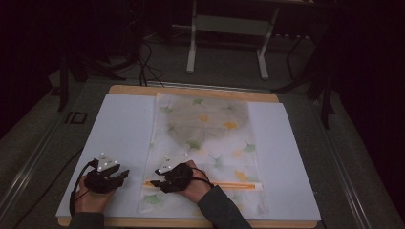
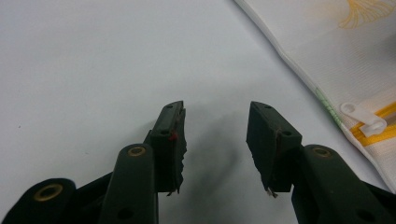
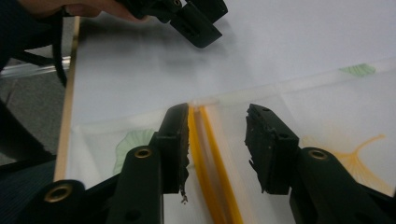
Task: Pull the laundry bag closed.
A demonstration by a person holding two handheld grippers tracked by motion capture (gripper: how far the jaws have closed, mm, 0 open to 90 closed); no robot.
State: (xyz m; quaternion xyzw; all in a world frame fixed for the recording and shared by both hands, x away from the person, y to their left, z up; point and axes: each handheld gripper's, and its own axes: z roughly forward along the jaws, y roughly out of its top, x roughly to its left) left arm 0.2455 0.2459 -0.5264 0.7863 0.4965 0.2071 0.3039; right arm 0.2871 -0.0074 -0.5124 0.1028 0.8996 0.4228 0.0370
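A translucent bag [image 1: 205, 138] printed with green and yellow leaves lies flat on a white sheet [image 1: 124, 129]. An orange zipper [image 1: 234, 184] runs across the bag's near end. My right gripper [image 1: 155, 183] is at the zipper's left end. In the right gripper view it [image 3: 217, 140] is open, with the orange zipper [image 3: 210, 158] lying between the jaws, close to the left one. My left gripper [image 1: 125, 174] rests left of the bag, open over the bare sheet [image 2: 215, 135]. The white zipper pull [image 2: 362, 119] lies at the bag's edge, to the right of the left gripper.
The sheet covers a wooden board [image 1: 191, 90] whose near edge lies just under the hands. A metal stand [image 1: 229, 28] is on the dark floor beyond the table. Cables trail off the table's left side.
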